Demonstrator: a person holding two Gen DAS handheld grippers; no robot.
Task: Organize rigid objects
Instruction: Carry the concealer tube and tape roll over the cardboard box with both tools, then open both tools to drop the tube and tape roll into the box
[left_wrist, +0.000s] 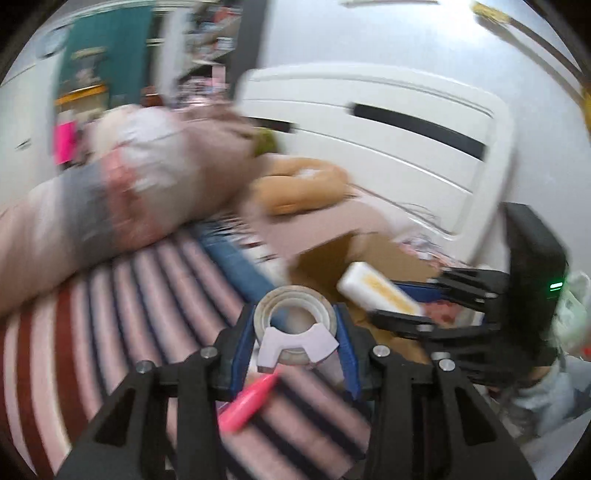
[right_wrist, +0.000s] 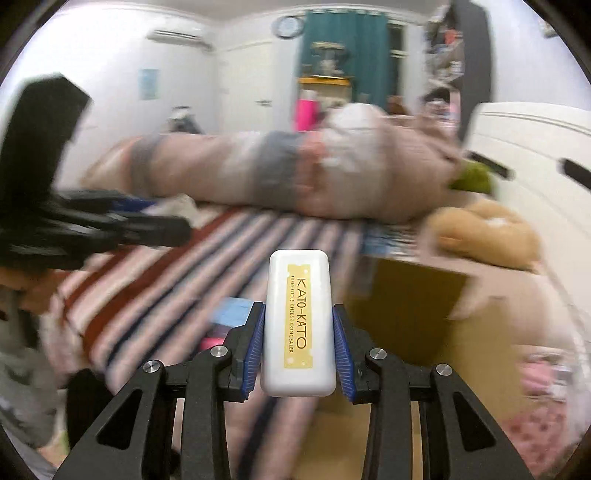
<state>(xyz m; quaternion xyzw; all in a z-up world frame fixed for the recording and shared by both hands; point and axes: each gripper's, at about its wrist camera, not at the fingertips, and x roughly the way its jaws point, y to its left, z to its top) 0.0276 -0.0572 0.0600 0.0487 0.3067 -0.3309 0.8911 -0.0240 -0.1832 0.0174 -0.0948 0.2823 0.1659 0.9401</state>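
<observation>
- Stripes in red, white and blue are covering the blanket (left_wrist: 110, 295) that is lying on the bed on the left side of the left wrist view.
- A long pink and grey pillow (left_wrist: 122, 192) is lying across the bed behind the blanket, and it is looking blurry.
- A pink marker (left_wrist: 245, 400) is lying on the blanket, just under the left gripper (left_wrist: 295, 332).
- The left gripper is squeezing a roll of tape (left_wrist: 295, 314) between its blue fingers (left_wrist: 242, 347), and the roll is sitting a bit above the blanket.
- A brown soft toy (left_wrist: 299, 184) is lying further back, near the white headboard (left_wrist: 406, 122).
- A brown cardboard box (left_wrist: 332, 262) is sitting to the right of the tape roll.
- The right gripper (left_wrist: 417, 302) is coming in from the right side over the box, holding a white case (left_wrist: 376, 291).
- In the right wrist view, the left gripper (right_wrist: 162, 221) is showing up blurry on the left, over the blanket (right_wrist: 166, 280).
- The right gripper (right_wrist: 299, 343) is pinching the white case (right_wrist: 298, 325) tight between its blue fingers (right_wrist: 255, 350). The case has a yellow label reading "KATO-KATO" and is pointing straight ahead.
- The cardboard box (right_wrist: 406, 310) is sitting just right of the case, with the soft toy (right_wrist: 484, 232) behind it.
</observation>
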